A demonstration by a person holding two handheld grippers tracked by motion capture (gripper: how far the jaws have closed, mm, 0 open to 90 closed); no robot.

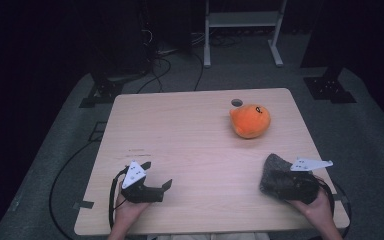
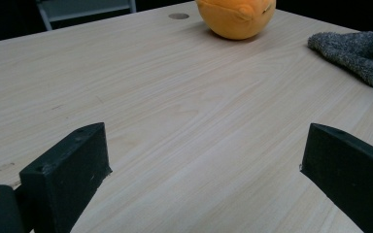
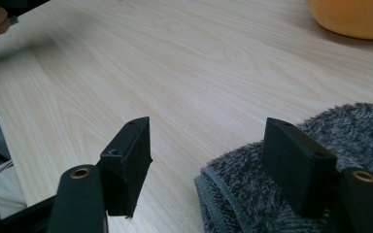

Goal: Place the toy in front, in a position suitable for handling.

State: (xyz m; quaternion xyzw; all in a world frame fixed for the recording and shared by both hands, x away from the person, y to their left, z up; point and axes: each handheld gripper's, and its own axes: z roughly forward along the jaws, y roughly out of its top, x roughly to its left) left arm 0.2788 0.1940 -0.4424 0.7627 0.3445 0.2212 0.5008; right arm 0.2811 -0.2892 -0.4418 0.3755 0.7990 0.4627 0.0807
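Matt wood table [image 2: 175,111], fuzzy grey cloth [image 3: 320,131]

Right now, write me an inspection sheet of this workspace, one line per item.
Surface: light wooden table, with a round hole near its far edge.
Job's things: orange plush toy at far right; grey towel, bunched at near right.
Clutter: nothing seen.
Grippers: left gripper open over bare wood at near left; right gripper open, one jaw resting on the towel, the other over bare wood.
Cables: black cable loops from the left gripper; more cables on the floor behind.
Surroundings: dark room, grey floor, white metal frame beyond the table.
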